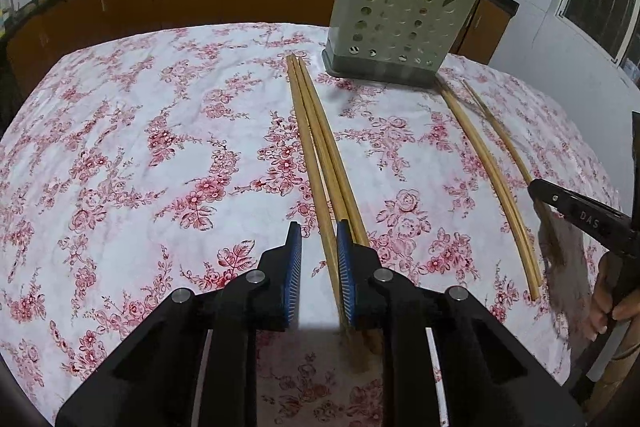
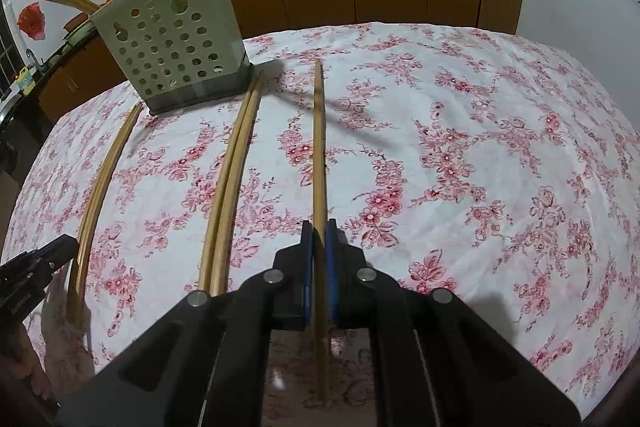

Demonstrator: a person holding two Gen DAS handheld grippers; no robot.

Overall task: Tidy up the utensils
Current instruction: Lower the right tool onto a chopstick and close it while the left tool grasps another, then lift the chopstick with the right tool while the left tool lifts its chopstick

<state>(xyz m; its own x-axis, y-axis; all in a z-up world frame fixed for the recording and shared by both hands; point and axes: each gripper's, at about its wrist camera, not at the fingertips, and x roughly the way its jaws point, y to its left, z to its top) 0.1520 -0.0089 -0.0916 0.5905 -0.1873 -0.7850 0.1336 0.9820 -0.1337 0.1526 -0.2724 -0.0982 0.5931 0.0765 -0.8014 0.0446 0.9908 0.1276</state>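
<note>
Right gripper [image 2: 319,231] is clenched on 1 wooden chopstick [image 2: 319,147], which points away from you across the floral tablecloth [image 2: 480,147], its far tip short of the perforated utensil holder [image 2: 172,47] at far left. Your left gripper [image 1: 319,239] stands part-open around a bundle of 3 chopsticks [image 1: 312,131] — 1 stick sits between the blue pads [image 1: 345,263], while the others appear to run outside the right pad. No grasp there yet. A further pair of chopsticks [image 1: 480,155] lies between the 2 grippers, and several sticks already lean inside the holder. Before closing the left, centre the pads on a single stick, probably, so neighbours do not get dragged — then lift it clear.
</note>
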